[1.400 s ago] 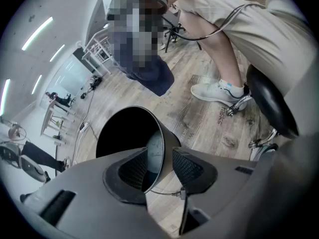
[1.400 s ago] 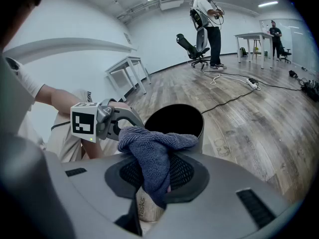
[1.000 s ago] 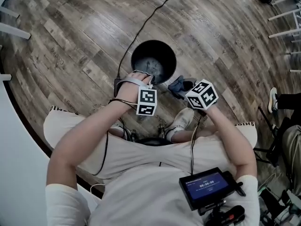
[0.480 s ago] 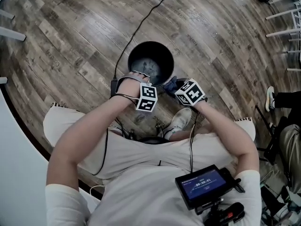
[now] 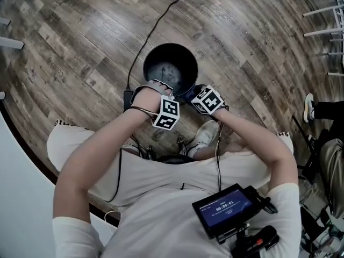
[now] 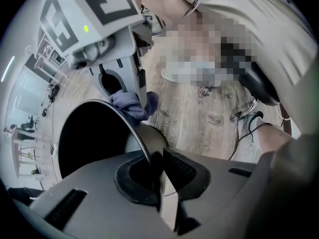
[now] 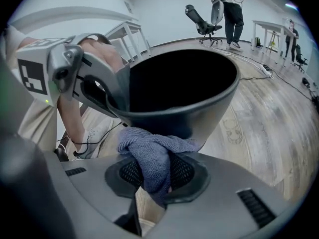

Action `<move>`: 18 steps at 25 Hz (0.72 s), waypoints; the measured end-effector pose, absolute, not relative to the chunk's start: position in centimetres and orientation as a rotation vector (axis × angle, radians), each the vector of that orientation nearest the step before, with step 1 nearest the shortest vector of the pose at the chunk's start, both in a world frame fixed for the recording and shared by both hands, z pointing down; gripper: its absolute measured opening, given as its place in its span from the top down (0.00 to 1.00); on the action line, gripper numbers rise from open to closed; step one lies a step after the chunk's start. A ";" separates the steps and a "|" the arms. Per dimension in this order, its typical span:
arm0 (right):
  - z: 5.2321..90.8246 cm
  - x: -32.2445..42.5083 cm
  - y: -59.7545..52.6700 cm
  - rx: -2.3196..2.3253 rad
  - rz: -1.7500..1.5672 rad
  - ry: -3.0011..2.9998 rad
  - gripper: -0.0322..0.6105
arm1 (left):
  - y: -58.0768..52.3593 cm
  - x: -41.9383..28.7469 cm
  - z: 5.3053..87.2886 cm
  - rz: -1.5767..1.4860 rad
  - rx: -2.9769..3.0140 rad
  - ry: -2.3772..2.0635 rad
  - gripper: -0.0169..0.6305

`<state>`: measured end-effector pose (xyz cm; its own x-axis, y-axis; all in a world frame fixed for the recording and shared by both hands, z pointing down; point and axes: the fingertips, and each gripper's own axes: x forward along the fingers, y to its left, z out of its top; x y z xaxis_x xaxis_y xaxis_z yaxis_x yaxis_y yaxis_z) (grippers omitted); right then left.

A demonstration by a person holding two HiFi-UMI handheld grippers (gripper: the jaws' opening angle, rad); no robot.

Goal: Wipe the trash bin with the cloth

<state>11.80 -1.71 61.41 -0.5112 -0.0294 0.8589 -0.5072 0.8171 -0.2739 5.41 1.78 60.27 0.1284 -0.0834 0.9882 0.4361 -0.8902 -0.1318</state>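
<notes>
The black trash bin [image 5: 170, 69] stands upright on the wood floor in front of my feet. My left gripper [image 5: 161, 86] points straight down at its near rim. In the left gripper view the thin rim [image 6: 142, 133] runs between the jaws of the left gripper [image 6: 157, 166], which have just been closing and now clamp it. My right gripper [image 5: 194, 94] is shut on a bunched blue-grey cloth [image 7: 154, 156]. The cloth rests against the bin's outer wall [image 7: 199, 118] just under the rim, at the bin's near right side. The cloth [image 6: 130, 103] also shows in the left gripper view.
A black cable [image 5: 156, 31] runs over the floor to the bin's left side. My white shoe [image 5: 205, 136] is close behind the bin. A monitor [image 5: 226, 208] hangs at my chest. Chair legs [image 5: 322, 9] and someone's foot [image 5: 310, 107] are at the right edge.
Both grippers have sunk toward the bin. The right one carried the cloth left until it met the bin's wall. The left one came down onto the near rim.
</notes>
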 end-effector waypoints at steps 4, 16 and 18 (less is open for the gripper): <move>65.0 12.0 -2.0 0.385 0.591 -2.031 0.80 | 1.7 5.5 60.3 -1.801 -2.001 -0.358 0.91; 76.4 12.7 -3.3 0.411 0.488 -1.965 0.80 | 1.7 5.2 60.3 -1.766 -1.957 -0.389 0.89; 77.8 12.9 -3.2 0.429 0.509 -1.955 0.80 | 1.7 5.2 60.3 -1.762 -1.954 -0.391 0.89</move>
<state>12.90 -3.22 77.78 -0.4113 -0.0732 0.9086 -0.5071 0.8466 -0.1613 5.25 1.69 60.28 0.1314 -0.1031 0.9860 0.5105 -0.8456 -0.1564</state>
